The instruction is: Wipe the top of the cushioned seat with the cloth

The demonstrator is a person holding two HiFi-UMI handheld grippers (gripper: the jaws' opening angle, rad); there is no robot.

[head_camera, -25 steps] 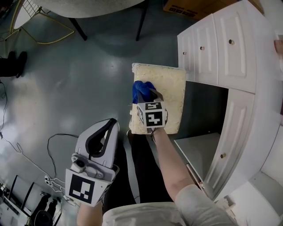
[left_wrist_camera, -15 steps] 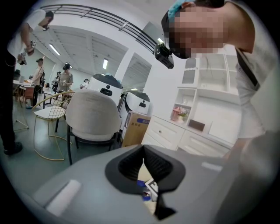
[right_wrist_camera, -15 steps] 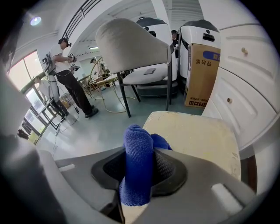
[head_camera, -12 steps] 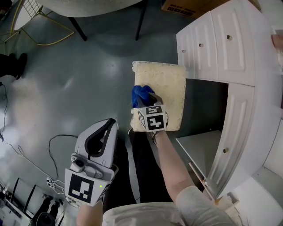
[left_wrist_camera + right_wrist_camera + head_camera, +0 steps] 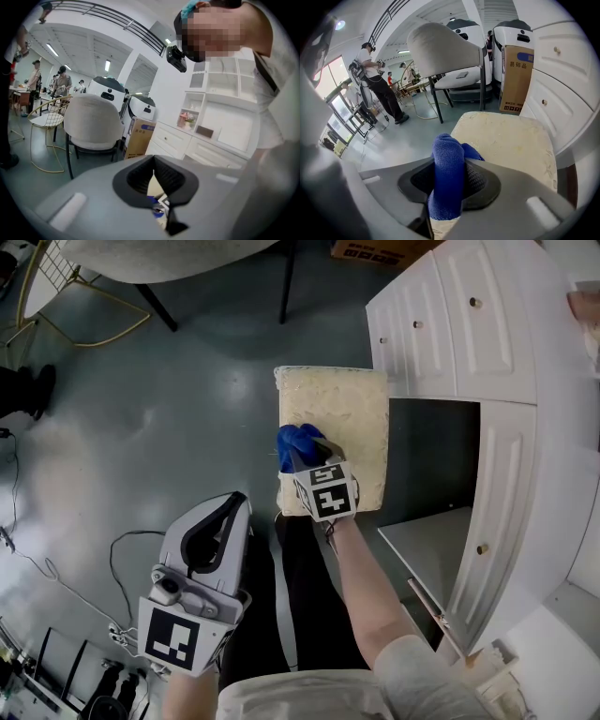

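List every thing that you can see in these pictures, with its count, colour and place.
cushioned seat: one, cream, in front of the person, beside the cabinet
cloth: one, blue, on the seat's near left part
cabinet: one, white, right of the seat, one compartment open
chair: one, grey with dark legs, beyond the seat
wire chair: one, gold, far left
cardboard box: one, brown, against the cabinet
other people: several, far background
right claw: one, grey, shut on the cloth
left claw: one, grey, shut, empty, low at left
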